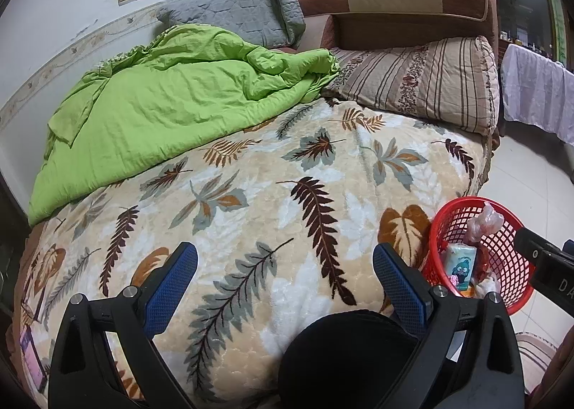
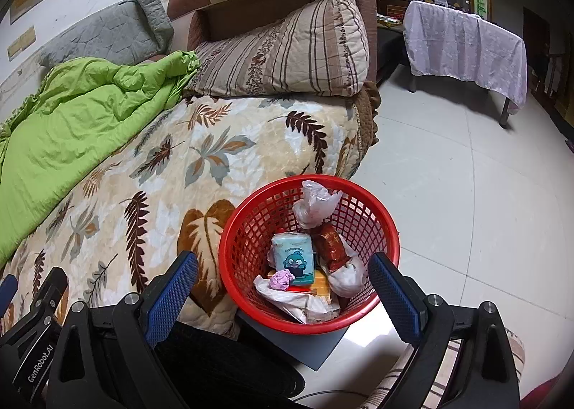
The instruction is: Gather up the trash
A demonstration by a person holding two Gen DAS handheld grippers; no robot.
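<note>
Hovering wide open w/ nothing held: left gripper (image 1: 285, 287) over bed (image 1: 251, 194), right gripper (image 2: 283, 287) above red basket (image 2: 233, 229), trash (image 2: 292, 258) inside. Risk: a finger clips the rim, tips basket off its grey stand (image 2: 308, 344).

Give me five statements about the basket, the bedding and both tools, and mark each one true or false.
1. The red basket holds several pieces of trash. True.
2. The right tool grips a tissue pack. False: it is open and holds nothing.
3. The green quilt lies crumpled on the bed. True.
4. The basket sits on top of the leaf-patterned blanket. False: it stands beside the bed.
5. The left tool is open. True.
</note>
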